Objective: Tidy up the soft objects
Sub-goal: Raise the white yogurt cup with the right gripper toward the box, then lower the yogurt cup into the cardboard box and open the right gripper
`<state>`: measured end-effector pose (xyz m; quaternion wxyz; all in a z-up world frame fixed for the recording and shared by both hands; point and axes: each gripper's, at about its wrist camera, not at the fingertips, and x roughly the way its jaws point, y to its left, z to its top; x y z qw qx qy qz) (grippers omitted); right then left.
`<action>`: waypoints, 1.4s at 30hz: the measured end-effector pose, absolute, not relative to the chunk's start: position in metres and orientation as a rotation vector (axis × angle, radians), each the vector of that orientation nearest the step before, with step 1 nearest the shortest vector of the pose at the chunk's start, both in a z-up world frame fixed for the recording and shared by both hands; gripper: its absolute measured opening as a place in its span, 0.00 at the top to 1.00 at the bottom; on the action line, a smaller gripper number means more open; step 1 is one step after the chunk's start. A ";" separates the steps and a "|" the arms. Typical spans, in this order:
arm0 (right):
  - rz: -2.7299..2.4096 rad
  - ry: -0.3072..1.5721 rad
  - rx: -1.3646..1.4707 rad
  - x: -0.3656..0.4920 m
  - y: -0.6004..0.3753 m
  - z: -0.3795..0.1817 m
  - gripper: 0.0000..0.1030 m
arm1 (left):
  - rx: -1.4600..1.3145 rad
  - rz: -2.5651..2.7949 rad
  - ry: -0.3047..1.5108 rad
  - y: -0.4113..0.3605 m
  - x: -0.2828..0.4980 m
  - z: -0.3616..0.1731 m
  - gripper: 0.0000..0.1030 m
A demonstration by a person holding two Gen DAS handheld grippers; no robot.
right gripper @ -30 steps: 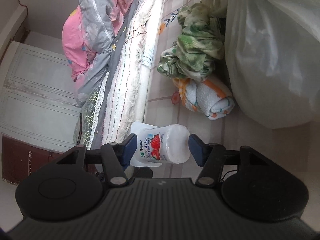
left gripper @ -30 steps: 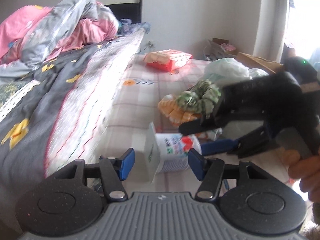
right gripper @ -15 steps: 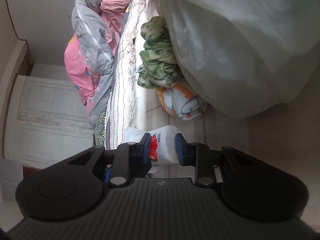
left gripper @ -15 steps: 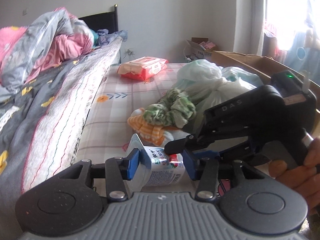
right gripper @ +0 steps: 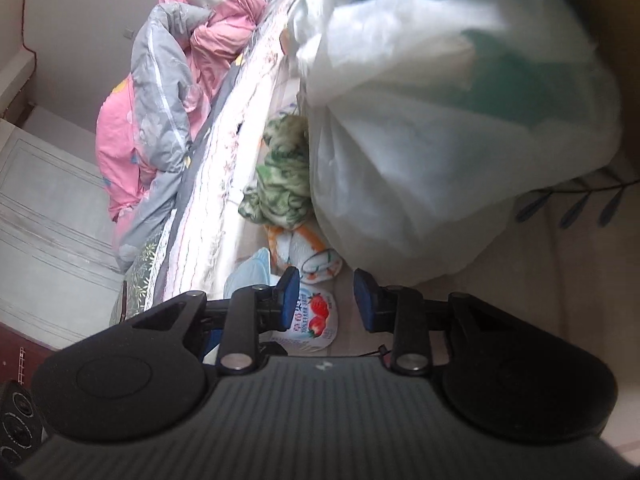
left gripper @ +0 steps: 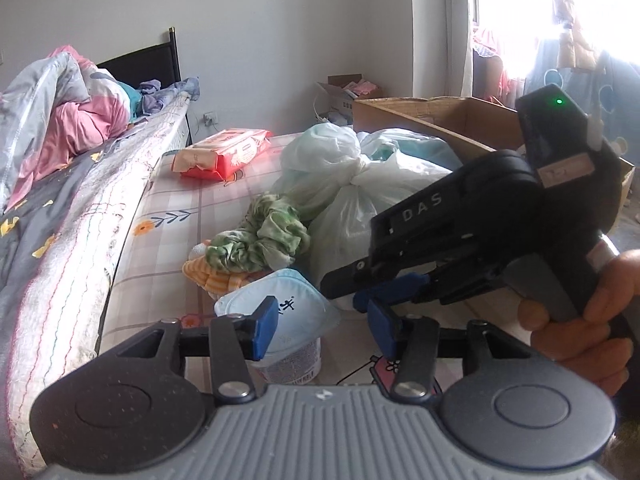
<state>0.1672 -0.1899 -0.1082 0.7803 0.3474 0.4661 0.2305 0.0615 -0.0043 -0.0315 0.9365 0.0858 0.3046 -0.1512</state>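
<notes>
A white yogurt cup [left gripper: 286, 334] with a pale blue lid and strawberry label stands upright on the checked mat; it also shows in the right wrist view [right gripper: 316, 318]. My left gripper [left gripper: 320, 326] is open above it, fingers either side of the lid. My right gripper [right gripper: 326, 300] is open just beside the cup, its body [left gripper: 480, 232] at the right of the left wrist view. Behind the cup lie a rolled orange-striped towel [left gripper: 216, 276] and a green crumpled cloth [left gripper: 264, 240].
Tied white plastic bags [left gripper: 360, 184] sit behind the cloths, filling the right wrist view [right gripper: 440, 120]. A red tissue pack [left gripper: 224, 154] lies farther back. A cardboard box [left gripper: 440, 120] stands at right. A bed with grey and pink quilts [left gripper: 60, 120] runs along the left.
Both grippers were shut on the lying cup half a second ago; now the cup stands upright with lid up, and both grippers have opened and let go.
</notes>
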 end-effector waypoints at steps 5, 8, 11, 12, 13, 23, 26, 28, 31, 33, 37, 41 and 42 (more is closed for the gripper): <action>0.507 0.973 0.800 0.168 -0.197 -0.106 0.67 | 0.167 -0.253 0.613 0.007 0.056 -0.028 0.28; 0.549 0.949 0.863 0.170 -0.196 -0.109 0.64 | 0.162 -0.226 0.652 0.015 0.060 -0.035 0.26; 0.591 0.940 0.918 0.172 -0.195 -0.110 0.61 | 0.132 -0.228 0.711 0.021 0.069 -0.046 0.26; 0.598 0.944 0.924 0.173 -0.194 -0.111 0.60 | 0.120 -0.230 0.720 0.022 0.073 -0.049 0.27; 0.602 0.953 0.923 0.174 -0.192 -0.112 0.60 | 0.111 -0.232 0.726 0.022 0.075 -0.052 0.28; 0.624 1.071 0.885 0.182 -0.167 -0.125 0.63 | 0.071 -0.243 0.696 0.023 0.090 -0.061 0.46; 0.638 1.066 0.858 0.184 -0.159 -0.120 0.67 | 0.074 -0.227 0.678 0.024 0.090 -0.056 0.48; 0.646 1.066 0.840 0.187 -0.155 -0.115 0.69 | 0.067 -0.223 0.669 0.028 0.093 -0.050 0.48; 0.664 1.067 0.861 0.195 -0.152 -0.108 0.69 | 0.066 -0.213 0.646 0.032 0.100 -0.038 0.49; 0.676 1.047 0.856 0.203 -0.149 -0.097 0.69 | 0.070 -0.209 0.621 0.033 0.106 -0.029 0.49; 0.696 0.993 0.824 0.219 -0.148 -0.071 0.69 | 0.070 -0.211 0.570 0.032 0.122 -0.007 0.49; 0.704 0.929 0.795 0.236 -0.160 -0.039 0.69 | 0.084 -0.236 0.514 0.017 0.138 0.016 0.49; 0.703 0.909 0.787 0.239 -0.165 -0.031 0.69 | 0.090 -0.248 0.497 0.010 0.142 0.023 0.49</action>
